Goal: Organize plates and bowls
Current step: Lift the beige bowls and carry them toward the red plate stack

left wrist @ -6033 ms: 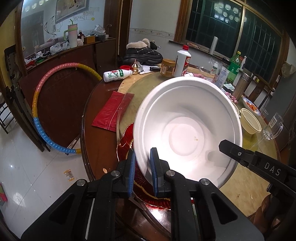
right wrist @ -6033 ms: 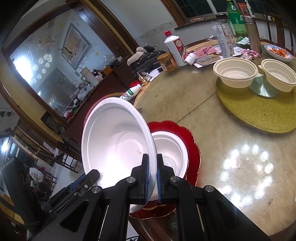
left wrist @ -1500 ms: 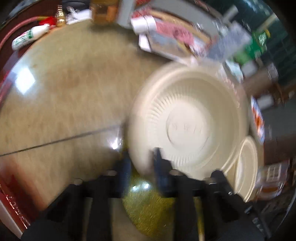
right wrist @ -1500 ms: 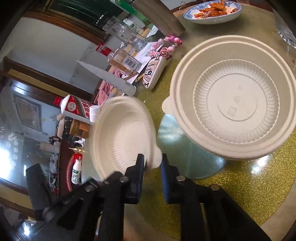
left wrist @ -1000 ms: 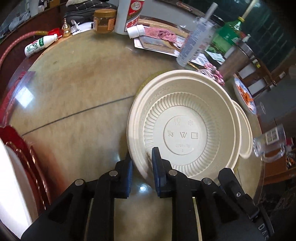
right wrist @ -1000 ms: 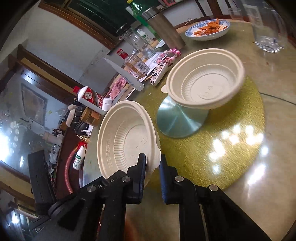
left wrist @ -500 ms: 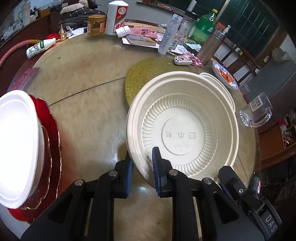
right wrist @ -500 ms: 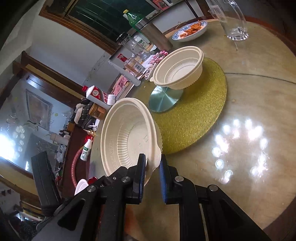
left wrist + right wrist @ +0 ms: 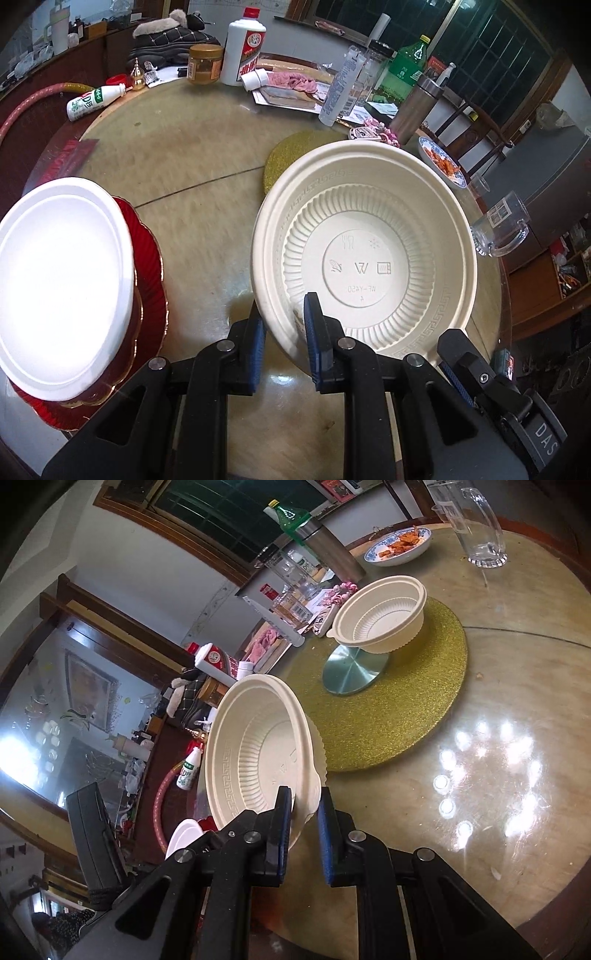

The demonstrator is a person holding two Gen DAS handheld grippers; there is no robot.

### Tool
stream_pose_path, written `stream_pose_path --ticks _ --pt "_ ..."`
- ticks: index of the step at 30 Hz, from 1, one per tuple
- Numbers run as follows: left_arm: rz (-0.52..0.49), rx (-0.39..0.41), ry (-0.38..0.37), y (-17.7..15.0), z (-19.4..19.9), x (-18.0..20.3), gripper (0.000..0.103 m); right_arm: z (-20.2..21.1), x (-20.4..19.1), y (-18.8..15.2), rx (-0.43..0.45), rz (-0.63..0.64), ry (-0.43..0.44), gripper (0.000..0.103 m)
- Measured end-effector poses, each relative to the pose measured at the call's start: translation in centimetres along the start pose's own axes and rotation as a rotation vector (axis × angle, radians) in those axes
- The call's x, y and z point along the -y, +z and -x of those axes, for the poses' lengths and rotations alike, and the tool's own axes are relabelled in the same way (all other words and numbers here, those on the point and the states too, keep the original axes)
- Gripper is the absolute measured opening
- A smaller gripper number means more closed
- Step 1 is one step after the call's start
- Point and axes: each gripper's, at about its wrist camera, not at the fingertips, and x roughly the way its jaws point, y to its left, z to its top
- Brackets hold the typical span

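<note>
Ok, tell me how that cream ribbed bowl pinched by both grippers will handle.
The cream bowl looks like thin moulded disposable ware, so probably light and somewhat flexible. The left gripper and right gripper each pinch only its rim, so it may flex or twist if they part. Its smooth lip could slip.

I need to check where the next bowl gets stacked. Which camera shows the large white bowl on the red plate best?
The left wrist view: the large white bowl fills its left side, sitting on the scalloped red plate. The right wrist view shows only a white sliver behind the held ribbed cream bowl.
</note>
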Motion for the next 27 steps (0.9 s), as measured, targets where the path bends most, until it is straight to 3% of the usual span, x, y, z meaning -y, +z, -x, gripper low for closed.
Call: stream_pose_path --ticks 27 --pt "0.007 0.094 -0.007 -1.4 4.4 -3.3 0.019 1.4 -3.1 -2.8 0.015 0.086 0.058 0.014"
